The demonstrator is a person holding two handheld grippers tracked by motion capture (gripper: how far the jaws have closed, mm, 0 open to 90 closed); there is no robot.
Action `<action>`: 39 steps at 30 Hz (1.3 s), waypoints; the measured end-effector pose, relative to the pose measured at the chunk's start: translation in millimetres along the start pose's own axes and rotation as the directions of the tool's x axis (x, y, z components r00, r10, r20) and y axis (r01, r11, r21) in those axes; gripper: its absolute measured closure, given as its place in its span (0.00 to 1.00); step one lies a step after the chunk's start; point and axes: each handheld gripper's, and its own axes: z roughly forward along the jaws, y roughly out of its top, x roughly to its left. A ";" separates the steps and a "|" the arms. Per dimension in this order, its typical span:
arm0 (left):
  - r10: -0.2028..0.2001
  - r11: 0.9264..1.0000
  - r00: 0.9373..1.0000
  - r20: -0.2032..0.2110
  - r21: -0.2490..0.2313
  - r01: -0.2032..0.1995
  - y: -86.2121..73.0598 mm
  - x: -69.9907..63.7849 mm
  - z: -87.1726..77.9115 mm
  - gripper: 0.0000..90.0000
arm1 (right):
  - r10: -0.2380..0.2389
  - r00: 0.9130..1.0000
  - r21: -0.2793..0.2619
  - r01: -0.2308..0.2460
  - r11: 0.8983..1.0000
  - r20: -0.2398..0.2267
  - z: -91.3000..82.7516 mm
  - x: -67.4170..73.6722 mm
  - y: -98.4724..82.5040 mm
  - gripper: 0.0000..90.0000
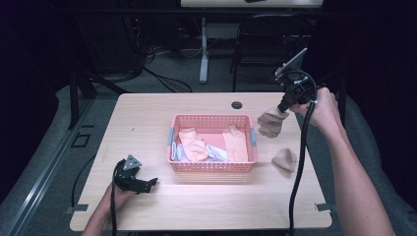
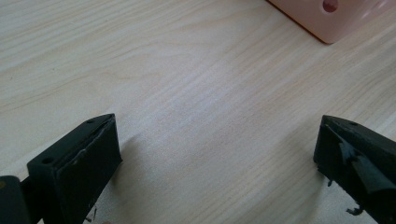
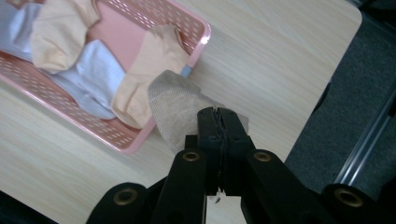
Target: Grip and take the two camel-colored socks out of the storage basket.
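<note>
Beside the pink basket, right hand-held gripper is clamped on a limp, light brown sock by its edge; left hand-held gripper gapes empty.

Locate the wooden table. A pink perforated basket stands at its centre. In the basket you see one peach sock on the left and a second peach sock on the right, with a pale white cloth between them. A loose tan sock lies flat on the table, just right of the basket. A dark cable hole sits near the far edge. Beyond the table, note a black chair, a white table leg and floor cables.
</note>
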 end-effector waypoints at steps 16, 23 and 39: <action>0.005 1.000 1.000 -0.001 0.001 -0.005 0.1 0.3 -0.1 0.00 | 0.048 0.999 0.116 -0.050 0.992 0.015 68.9 -19.2 -12.1 0.99; 0.005 1.000 1.000 0.000 0.001 -0.005 0.1 0.3 -0.1 0.00 | 0.078 0.997 0.140 -0.077 0.987 0.002 94.7 -23.2 -16.4 0.99; 0.005 1.000 1.000 0.000 0.001 -0.005 0.1 0.3 -0.1 0.00 | 0.143 0.989 0.201 -0.132 0.971 -0.038 150.6 -28.8 -31.7 0.98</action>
